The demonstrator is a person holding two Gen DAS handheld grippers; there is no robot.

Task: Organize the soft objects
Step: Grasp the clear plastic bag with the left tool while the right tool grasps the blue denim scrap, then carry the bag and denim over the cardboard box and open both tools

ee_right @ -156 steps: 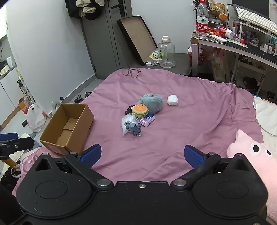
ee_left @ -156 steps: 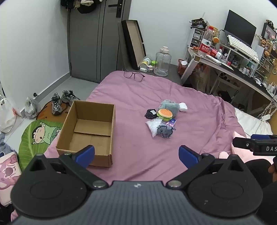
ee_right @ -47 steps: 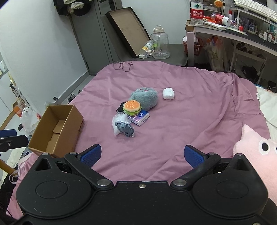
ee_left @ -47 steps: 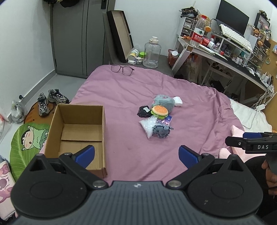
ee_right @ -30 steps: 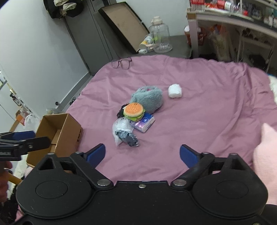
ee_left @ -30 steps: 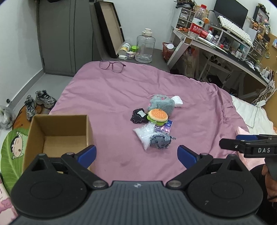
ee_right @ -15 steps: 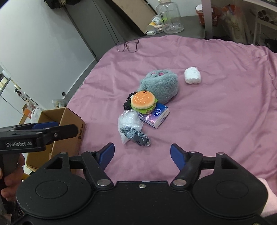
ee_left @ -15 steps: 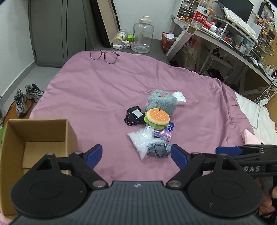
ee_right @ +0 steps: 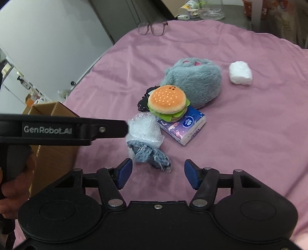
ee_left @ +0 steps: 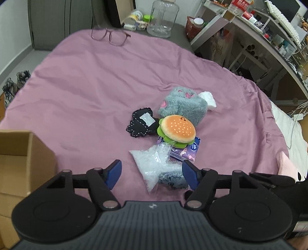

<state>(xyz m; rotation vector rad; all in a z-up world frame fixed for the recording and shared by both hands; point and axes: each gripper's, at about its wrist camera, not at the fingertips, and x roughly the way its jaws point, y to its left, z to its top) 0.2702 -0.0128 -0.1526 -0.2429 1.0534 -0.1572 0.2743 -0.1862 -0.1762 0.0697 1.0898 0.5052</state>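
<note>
A pile of soft things lies on the purple bedspread (ee_left: 86, 92): a burger plush (ee_left: 177, 128), a grey fluffy plush (ee_left: 182, 103), a black stitched plush (ee_left: 140, 125), a bubble-wrap bag (ee_left: 154, 163), a denim scrap (ee_right: 152, 155), a tissue pack (ee_right: 182, 127) and a white roll (ee_right: 240, 73). My left gripper (ee_left: 152, 176) hovers low over the bubble-wrap bag, which lies between its closing jaws; the left pad stands apart from the bag. My right gripper (ee_right: 157, 174) is just short of the denim scrap, its jaws closing with nothing pressed between them.
An open cardboard box (ee_left: 17, 153) stands at the bed's left edge. Glasses (ee_left: 110, 35) lie at the far end of the bed. A pink plush (ee_left: 286, 167) sits at the right. A cluttered desk (ee_left: 250, 21) and a water jug (ee_left: 163, 18) stand beyond the bed.
Both grippers have come down and forward toward the pile, and their jaws have narrowed. The box has slid to the left edge of both views.
</note>
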